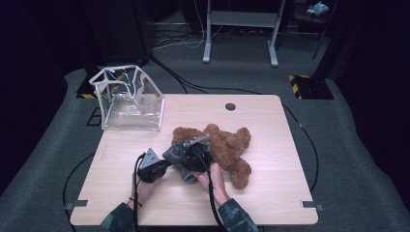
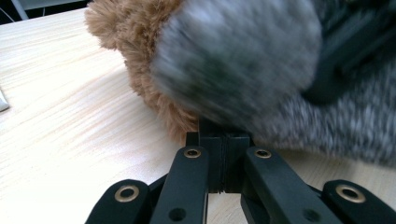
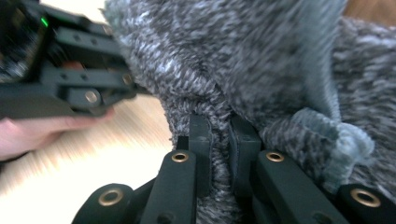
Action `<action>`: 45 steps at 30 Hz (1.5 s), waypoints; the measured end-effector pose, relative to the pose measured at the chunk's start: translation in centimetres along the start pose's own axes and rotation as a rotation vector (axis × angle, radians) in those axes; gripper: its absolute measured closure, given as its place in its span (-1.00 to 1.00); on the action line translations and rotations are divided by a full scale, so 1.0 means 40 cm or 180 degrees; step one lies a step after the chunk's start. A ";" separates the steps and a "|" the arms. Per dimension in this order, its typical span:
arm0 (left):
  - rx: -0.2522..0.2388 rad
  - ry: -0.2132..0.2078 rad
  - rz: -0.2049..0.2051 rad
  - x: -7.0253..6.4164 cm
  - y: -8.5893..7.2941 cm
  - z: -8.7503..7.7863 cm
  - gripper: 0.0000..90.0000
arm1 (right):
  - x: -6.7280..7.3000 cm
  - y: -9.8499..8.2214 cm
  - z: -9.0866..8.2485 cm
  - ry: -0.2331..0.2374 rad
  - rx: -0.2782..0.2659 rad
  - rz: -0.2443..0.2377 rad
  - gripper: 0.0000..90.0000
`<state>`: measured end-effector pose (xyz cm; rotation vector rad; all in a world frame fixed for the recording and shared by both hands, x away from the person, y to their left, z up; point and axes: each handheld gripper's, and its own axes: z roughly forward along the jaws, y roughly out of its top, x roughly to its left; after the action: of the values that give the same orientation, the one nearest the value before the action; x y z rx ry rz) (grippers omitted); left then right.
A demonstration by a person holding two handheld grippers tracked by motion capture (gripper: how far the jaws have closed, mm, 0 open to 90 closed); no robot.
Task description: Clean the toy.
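A brown teddy bear [image 1: 227,145] lies in the middle of the wooden table [image 1: 275,193]. A grey knitted garment [image 3: 261,56] covers the bear's left end, and brown fur [image 2: 135,28] shows beside the grey knit [image 2: 233,60]. My left gripper [image 1: 164,163] sits at the bear's left side; its jaws [image 2: 223,140] are pressed together with their tips under the garment's edge. My right gripper [image 1: 183,155] is just right of it, and its jaws [image 3: 219,149] pinch a fold of the grey knit. The left gripper [image 3: 70,88] shows close by in the right gripper view.
A clear plastic bag with white trim [image 1: 128,99] stands open at the table's back left corner. A round cable hole [image 1: 230,106] lies near the back edge. Cables trail from both grippers toward the front edge. A metal frame [image 1: 240,29] stands on the floor behind.
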<state>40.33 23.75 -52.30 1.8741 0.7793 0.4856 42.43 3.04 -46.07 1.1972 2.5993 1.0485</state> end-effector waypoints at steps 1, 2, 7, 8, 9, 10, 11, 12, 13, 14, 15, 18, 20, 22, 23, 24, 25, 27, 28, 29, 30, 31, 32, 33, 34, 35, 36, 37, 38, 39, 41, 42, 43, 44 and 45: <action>0.0019 -0.0014 -0.0003 0.001 0.001 -0.001 0.99 | -0.001 -0.006 0.006 0.0009 0.0026 0.0016 0.83; 0.0009 0.0000 -0.0009 0.000 0.000 -0.001 0.99 | -0.001 -0.012 0.011 0.0004 0.0061 0.0021 0.83; 0.0023 0.0000 -0.0011 0.001 0.001 -0.001 0.99 | -0.007 -0.041 0.038 -0.0029 0.0177 0.0083 0.83; 0.0012 0.0003 -0.0026 0.001 0.001 -0.002 0.99 | -0.008 -0.045 0.042 -0.0031 0.0191 0.0091 0.83; 0.0005 -0.0003 -0.0037 0.001 0.000 -0.002 0.97 | -0.008 -0.048 0.042 -0.0028 0.0184 0.0090 0.83; -0.0012 0.0015 -0.0028 0.003 0.000 -0.003 0.95 | -0.009 -0.049 0.040 0.0000 0.0161 0.0089 0.83; -0.0030 0.0033 -0.0055 0.002 0.000 -0.003 0.87 | -0.008 -0.049 0.033 -0.0003 0.0150 0.0086 0.83; -0.0010 0.0033 -0.0067 0.005 0.001 -0.005 0.80 | -0.008 -0.048 0.028 0.0005 0.0121 0.0062 0.83; -0.0031 0.0056 -0.0094 0.005 0.000 -0.004 0.72 | -0.007 -0.047 0.020 0.0000 0.0092 0.0047 0.83; -0.0014 0.0060 -0.0100 0.007 0.002 -0.007 0.59 | -0.007 -0.045 0.011 0.0018 0.0060 0.0047 0.83; -0.0046 0.0103 -0.0133 0.006 0.001 -0.004 0.42 | -0.007 -0.044 0.000 0.0015 0.0025 0.0037 0.83; -0.0072 0.0111 -0.0148 0.007 0.006 -0.012 0.06 | -0.006 -0.039 -0.040 0.0019 -0.0105 0.0029 0.83; -0.0041 0.0087 -0.0198 0.009 0.016 -0.017 -0.09 | -0.006 -0.035 -0.071 0.0009 -0.0189 0.0063 0.83; -0.0082 0.0103 -0.0176 0.007 0.029 -0.023 -0.18 | -0.014 -0.028 -0.100 -0.0021 -0.0297 0.0000 0.83; -0.0084 0.0104 -0.0142 0.009 0.038 -0.026 -0.21 | -0.015 -0.025 -0.115 -0.0050 -0.0349 0.0037 0.83; -0.0082 0.0093 -0.0133 0.011 0.048 -0.028 -0.25 | -0.018 -0.021 -0.131 -0.0074 -0.0387 0.0049 0.83; -0.0049 0.0072 -0.0116 0.013 0.060 -0.031 -0.27 | -0.022 -0.017 -0.147 -0.0115 -0.0442 0.0062 0.83; -0.0030 0.0014 -0.0067 0.016 0.087 -0.028 -0.31 | -0.032 -0.011 -0.178 -0.0169 -0.0543 0.0085 0.83; 0.0008 -0.0045 -0.0012 0.015 0.127 -0.022 -0.32 | -0.037 -0.009 -0.193 -0.0206 -0.0563 0.0120 0.83; 0.0008 -0.0045 -0.0012 0.015 0.127 -0.022 -0.38 | -0.037 -0.009 -0.193 -0.0206 -0.0563 0.0120 0.83; 0.0011 -0.0056 0.0014 0.014 0.140 -0.020 -0.38 | -0.053 -0.001 -0.227 -0.0292 -0.0667 0.0157 0.83; 0.0039 -0.0074 0.0044 0.014 0.163 -0.014 -0.38 | -0.057 0.002 -0.236 -0.0324 -0.0694 0.0167 0.83; 0.0026 -0.0074 0.0061 0.013 0.175 -0.010 -0.39 | -0.065 0.007 -0.251 -0.0359 -0.0745 0.0163 0.83; 0.0045 -0.0094 0.0088 0.013 0.193 -0.006 -0.39 | -0.070 0.010 -0.260 -0.0383 -0.0771 0.0165 0.83; 0.0054 -0.0079 0.0155 0.013 0.214 0.004 -0.39 | -0.075 0.015 -0.272 -0.0432 -0.0800 0.0181 0.83; 0.0098 -0.0103 0.0187 0.013 0.231 0.012 -0.39 | -0.082 0.021 -0.285 -0.0465 -0.0844 0.0190 0.83; 0.0122 -0.0111 0.0238 0.013 0.243 0.019 -0.39 | -0.087 0.026 -0.296 -0.0508 -0.0875 0.0188 0.83; 0.0195 -0.0116 0.0309 0.012 0.261 0.031 -0.38 | -0.090 0.030 -0.305 -0.0535 -0.0899 0.0204 0.83; 0.0254 -0.0141 0.0332 0.010 0.272 0.042 -0.38 | -0.097 0.037 -0.320 -0.0561 -0.0953 0.0200 0.83; 0.0279 -0.0169 0.0348 0.010 0.280 0.050 -0.38 | -0.101 0.043 -0.333 -0.0586 -0.0992 0.0221 0.83; 0.0365 -0.0189 0.0409 0.005 0.295 0.071 -0.34 | -0.106 0.056 -0.357 -0.0705 -0.1056 0.0193 0.83; 0.0422 -0.0223 0.0410 0.004 0.299 0.082 -0.33 | -0.108 0.061 -0.367 -0.0756 -0.1074 0.0170 0.83; 0.0470 -0.0234 0.0422 0.002 0.299 0.091 -0.29 | -0.108 0.069 -0.380 -0.0819 -0.1090 0.0182 0.83; 0.0526 -0.0232 0.0436 -0.001 0.298 0.098 -0.24 | -0.109 0.076 -0.388 -0.0925 -0.1083 0.0124 0.83; 0.0548 -0.0221 0.0431 -0.003 0.294 0.104 -0.24 | -0.108 0.081 -0.393 -0.1008 -0.1077 0.0100 0.83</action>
<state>46.41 17.59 -43.29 2.1024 0.6684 0.4469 41.94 -7.14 -32.94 1.2076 2.0747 1.1399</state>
